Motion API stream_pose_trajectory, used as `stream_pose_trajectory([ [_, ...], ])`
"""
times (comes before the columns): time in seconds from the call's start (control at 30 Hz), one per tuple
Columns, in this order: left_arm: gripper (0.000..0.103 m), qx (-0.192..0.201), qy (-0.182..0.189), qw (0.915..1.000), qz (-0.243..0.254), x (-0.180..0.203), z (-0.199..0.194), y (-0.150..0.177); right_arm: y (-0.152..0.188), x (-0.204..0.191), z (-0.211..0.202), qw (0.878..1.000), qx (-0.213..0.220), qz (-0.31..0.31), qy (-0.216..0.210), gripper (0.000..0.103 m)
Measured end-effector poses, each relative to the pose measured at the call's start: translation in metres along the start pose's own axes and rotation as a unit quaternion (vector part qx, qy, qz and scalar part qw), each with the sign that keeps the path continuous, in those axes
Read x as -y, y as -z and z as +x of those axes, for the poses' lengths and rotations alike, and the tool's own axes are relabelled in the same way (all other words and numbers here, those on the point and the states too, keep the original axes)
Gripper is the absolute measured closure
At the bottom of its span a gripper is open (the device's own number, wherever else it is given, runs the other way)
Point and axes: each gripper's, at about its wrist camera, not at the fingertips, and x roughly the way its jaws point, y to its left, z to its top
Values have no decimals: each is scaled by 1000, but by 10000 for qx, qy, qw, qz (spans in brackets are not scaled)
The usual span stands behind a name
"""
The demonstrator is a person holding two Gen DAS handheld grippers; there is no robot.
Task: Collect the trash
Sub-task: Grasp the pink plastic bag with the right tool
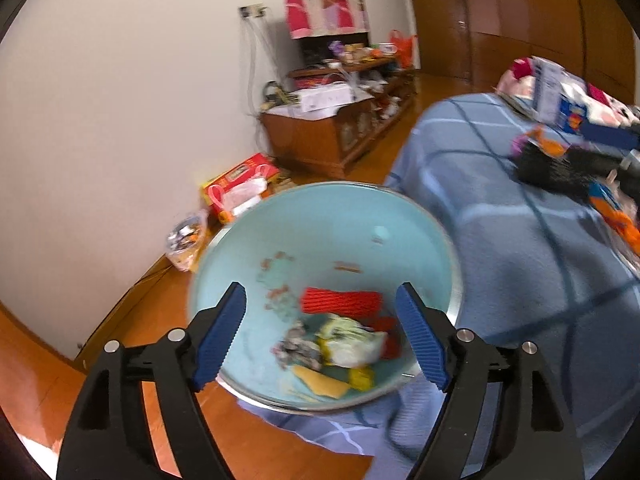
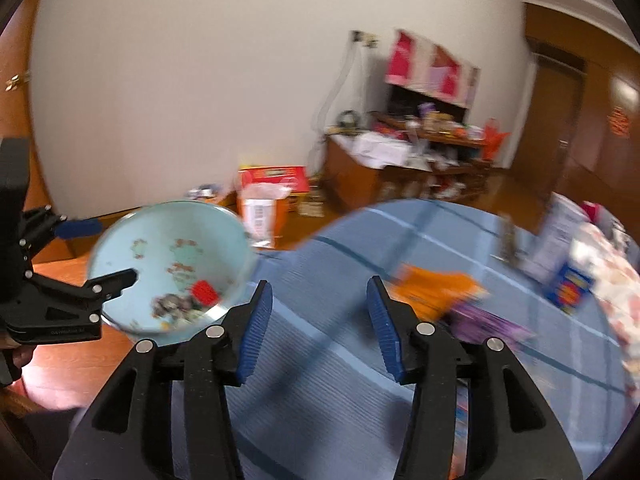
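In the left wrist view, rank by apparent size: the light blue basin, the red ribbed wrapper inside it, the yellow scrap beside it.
1. Light blue basin, by far the largest.
2. Red ribbed wrapper.
3. Yellow scrap, smallest, though blur makes its outline unsure.

Empty blue fingers (image 2: 256, 332) above checked blue cloth (image 2: 320, 400), bowl (image 2: 160, 224) left.
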Motion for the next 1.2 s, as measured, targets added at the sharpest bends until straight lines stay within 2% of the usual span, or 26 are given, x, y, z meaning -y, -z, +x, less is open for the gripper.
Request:
stream_pose_trajectory([
  [0.17, 23, 2, 291, 9994, 187, 29, -7, 4, 41, 52, -61, 9953, 25, 376, 892, 47],
  [0.3, 22, 16, 474, 9983, 329, 49, -12, 2, 86, 87, -101, 9843, -115, 714, 1610, 40],
  [0.5, 21, 242, 774, 9946, 642, 93, -28, -13, 125, 111, -93, 9782, -539, 1087, 1687, 41],
  [0.53, 21, 291, 836, 9936, 705, 103, -31, -17, 130, 114, -89, 9779, -595, 1107, 1669, 45],
  [0.57, 21, 327, 873, 9928, 746, 109, -34, -19, 133, 116, -86, 9781, -649, 1140, 1613, 67],
  [0.6, 21, 369, 904, 9921, 783, 115, -36, -21, 137, 118, -81, 9795, -737, 1163, 1471, 77],
  [0.67, 21, 455, 955, 9904, 885, 129, -41, -26, 138, 117, -82, 9804, -692, 1142, 1447, 82],
  [0.77, 21, 475, 1093, 9888, 898, 145, -44, -33, 138, 121, -90, 9802, -540, 1212, 1469, 83],
  [0.9, 21, 495, 1253, 9866, 921, 168, -46, -40, 139, 136, -108, 9760, -288, 1304, 1718, 83],
  [1.2, 20, 488, 1547, 9798, 1171, 221, -58, -44, 164, 164, -130, 9668, -216, 1535, 2031, 83],
])
